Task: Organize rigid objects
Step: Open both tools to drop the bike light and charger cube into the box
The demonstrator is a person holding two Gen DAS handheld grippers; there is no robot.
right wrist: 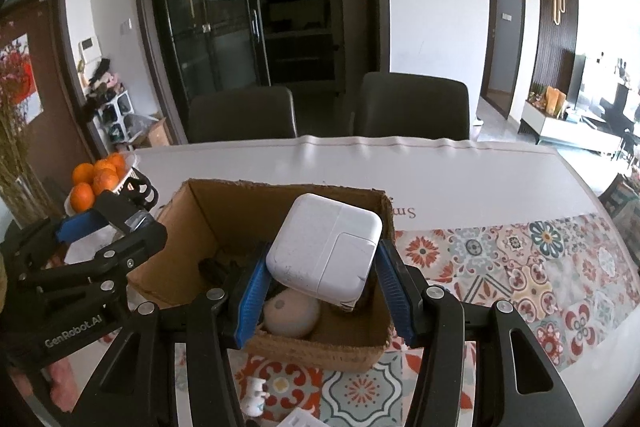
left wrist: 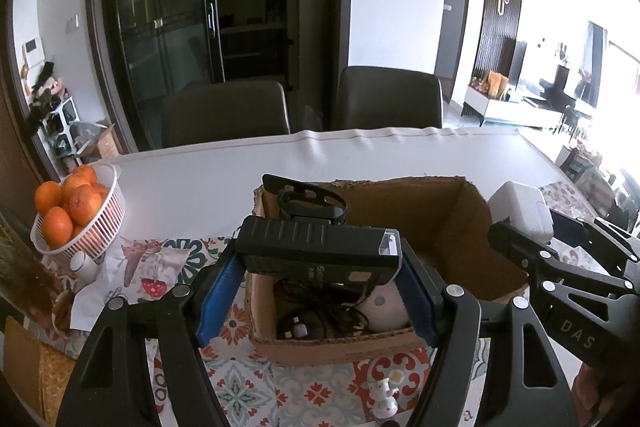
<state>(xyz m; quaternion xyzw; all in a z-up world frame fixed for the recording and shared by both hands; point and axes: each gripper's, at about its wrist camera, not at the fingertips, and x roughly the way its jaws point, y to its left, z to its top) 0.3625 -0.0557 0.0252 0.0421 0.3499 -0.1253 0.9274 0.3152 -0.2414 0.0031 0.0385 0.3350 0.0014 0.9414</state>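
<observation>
Cardboard box (left wrist: 460, 227) as landmark: left gripper (left wrist: 320, 267) clamping black flashlight (left wrist: 320, 251) above its near-left corner, right gripper (right wrist: 320, 267) clamping white charger (right wrist: 326, 251) over its middle. Lower both inside before releasing, clear of cables (left wrist: 320, 311).

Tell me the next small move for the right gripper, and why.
Probably lower the white charger a little and open. The right gripper already holds it over the cardboard box, above a round white gadget inside.
</observation>
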